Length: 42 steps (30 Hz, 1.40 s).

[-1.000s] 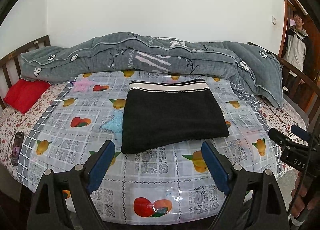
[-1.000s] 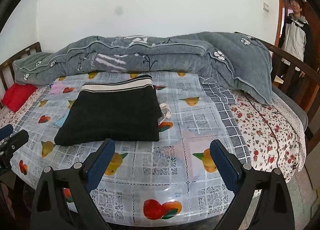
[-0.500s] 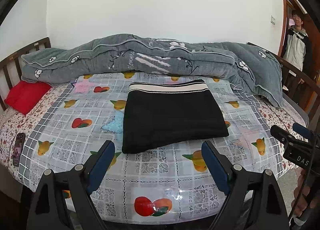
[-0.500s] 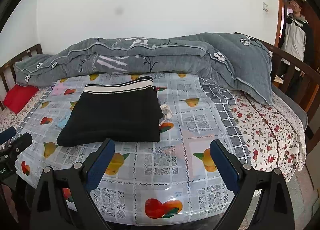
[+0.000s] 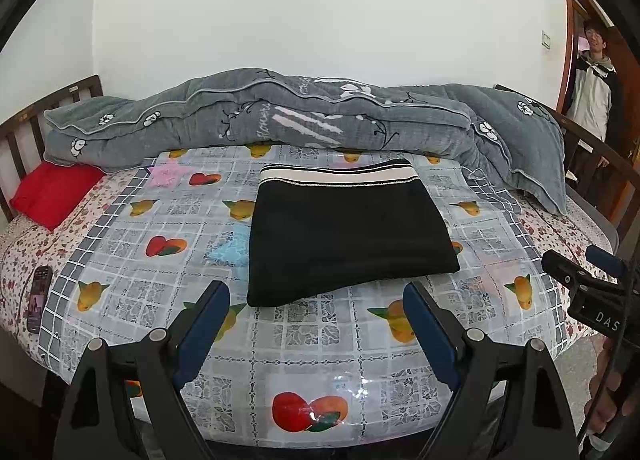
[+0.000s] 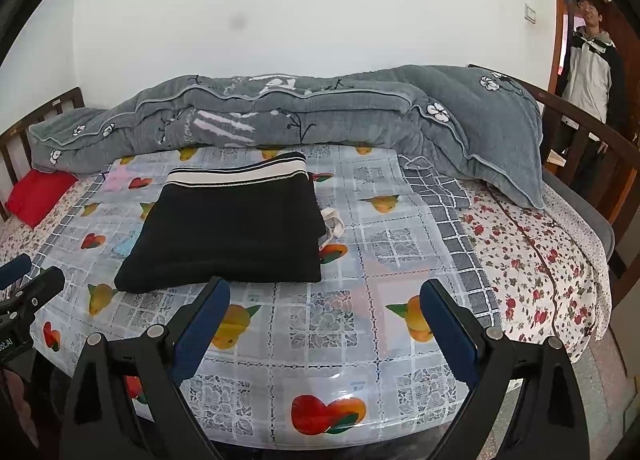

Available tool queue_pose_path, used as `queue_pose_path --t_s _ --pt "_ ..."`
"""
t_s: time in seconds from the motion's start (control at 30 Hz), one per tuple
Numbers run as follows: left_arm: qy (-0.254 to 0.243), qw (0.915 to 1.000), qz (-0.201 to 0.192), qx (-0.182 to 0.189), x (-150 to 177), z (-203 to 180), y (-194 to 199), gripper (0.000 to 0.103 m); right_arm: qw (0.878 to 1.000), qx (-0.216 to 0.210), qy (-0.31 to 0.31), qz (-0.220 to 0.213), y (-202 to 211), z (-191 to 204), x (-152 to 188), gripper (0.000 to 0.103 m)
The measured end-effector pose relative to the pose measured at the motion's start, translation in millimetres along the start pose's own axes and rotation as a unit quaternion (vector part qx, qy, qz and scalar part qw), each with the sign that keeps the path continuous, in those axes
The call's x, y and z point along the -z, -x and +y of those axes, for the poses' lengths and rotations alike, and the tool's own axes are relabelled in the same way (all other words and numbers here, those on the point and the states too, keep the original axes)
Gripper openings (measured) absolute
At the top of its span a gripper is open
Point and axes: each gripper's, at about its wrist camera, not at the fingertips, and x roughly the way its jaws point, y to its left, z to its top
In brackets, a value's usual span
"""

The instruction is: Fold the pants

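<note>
1. The black pants [image 5: 348, 236] lie in the middle of the left wrist frame as a compact folded rectangle, striped waistband [image 5: 338, 175] toward the top. That shape suggests the folding is essentially done and the bundle is left flat so it keeps its form.
2. They rest on the fruit-print plastic cover [image 5: 320, 360] of the bed, a smooth surface that likely lets cloth slide and lie without wrinkling.
3. The left gripper [image 5: 316, 324] sits at the bottom centre of its frame, jaws spread wide with nothing between them, hanging just short of the pants' near edge and not touching the cloth.
4. The right gripper [image 6: 324, 324] shows the same in its own view: jaws wide apart, empty, with the pants [image 6: 228, 236] up and left of it. Both appear held back, clear of the finished fold.
5. The grey quilt [image 5: 304, 119] is bunched along the upper middle by the wall, probably pushed aside to free working room.
6. A white cord [image 6: 333, 221] peeks from the pants' right edge in the right wrist view; it may want tucking in.
</note>
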Motion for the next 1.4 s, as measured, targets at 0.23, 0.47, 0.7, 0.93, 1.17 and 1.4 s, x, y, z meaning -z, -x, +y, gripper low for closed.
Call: queue_pose_path --t_s 0.23,0.47,0.7,0.93,1.17,1.4 --pt "0.001 1.0 -0.001 -0.002 0.0 2.7 1.1 0.088 1.0 0.001 0.004 0.001 -0.5 1.8 1.4 0.094" --pt "0.003 1.0 -0.001 -0.003 -0.1 3.2 1.5 0.088 1.0 0.0 0.007 -0.002 1.8 3.0 0.8 0.094" --pt "0.004 1.0 -0.001 -0.004 -0.1 4.1 1.5 0.088 1.0 0.0 0.006 -0.005 5.1 2.0 -0.3 0.094" --pt "0.005 1.0 -0.002 -0.005 -0.3 2.3 2.0 0.088 1.0 0.003 0.007 -0.002 6.8 1.7 -1.5 0.094" --pt "0.004 1.0 -0.003 -0.004 -0.2 3.3 2.5 0.088 1.0 0.002 0.006 -0.004 7.0 2.1 -1.5 0.094" --pt "0.006 1.0 -0.004 -0.005 -0.8 2.1 3.4 0.088 1.0 0.003 0.007 -0.006 9.1 3.5 -0.5 0.094"
